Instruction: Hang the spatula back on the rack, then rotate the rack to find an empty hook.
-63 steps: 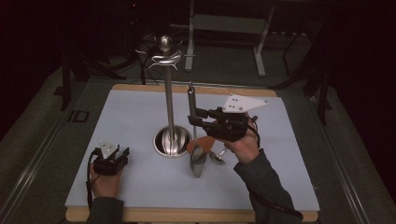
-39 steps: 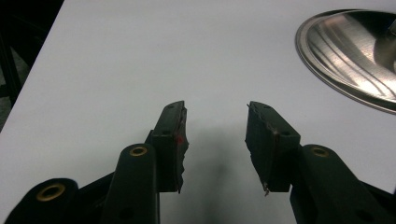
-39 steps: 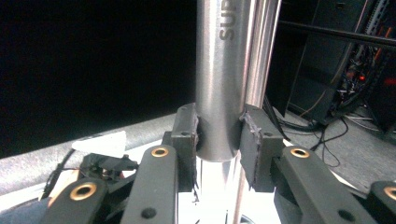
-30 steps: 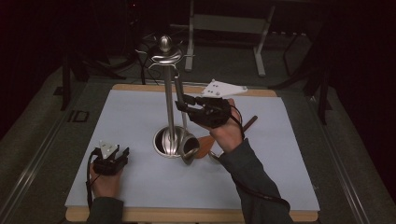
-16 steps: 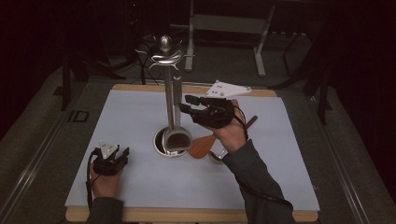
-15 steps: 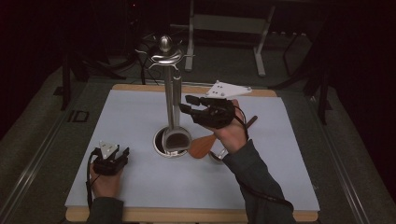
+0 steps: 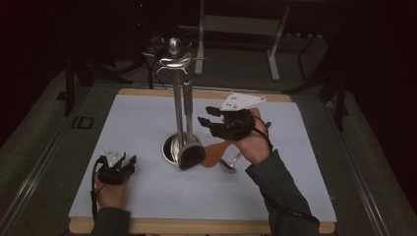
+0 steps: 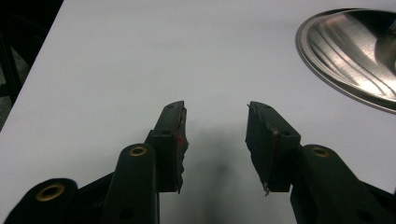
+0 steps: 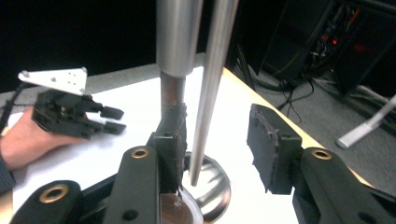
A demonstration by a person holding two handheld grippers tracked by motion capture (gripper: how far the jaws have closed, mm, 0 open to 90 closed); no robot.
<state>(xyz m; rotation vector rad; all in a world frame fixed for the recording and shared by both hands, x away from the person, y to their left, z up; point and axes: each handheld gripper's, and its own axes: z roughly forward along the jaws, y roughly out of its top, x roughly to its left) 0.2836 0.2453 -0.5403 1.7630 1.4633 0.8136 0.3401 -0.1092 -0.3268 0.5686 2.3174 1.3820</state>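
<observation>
Released since 1 second ago, utensil hangs on stand
Right gripper jaws opening, utensil handle between; left gripper jaws apart on bench

From the high view I can't make out what hangs on the stand: the hooks at its top blur into the dark behind the table's far edge. The black-headed utensil covers part of the stand's round base. My right hand hides most of the wooden spatula and the spoon beside it. In the left gripper view the base is cut off by the right edge. In the right gripper view the pole and the thin rod run off the top, so I can't see where either ends.
</observation>
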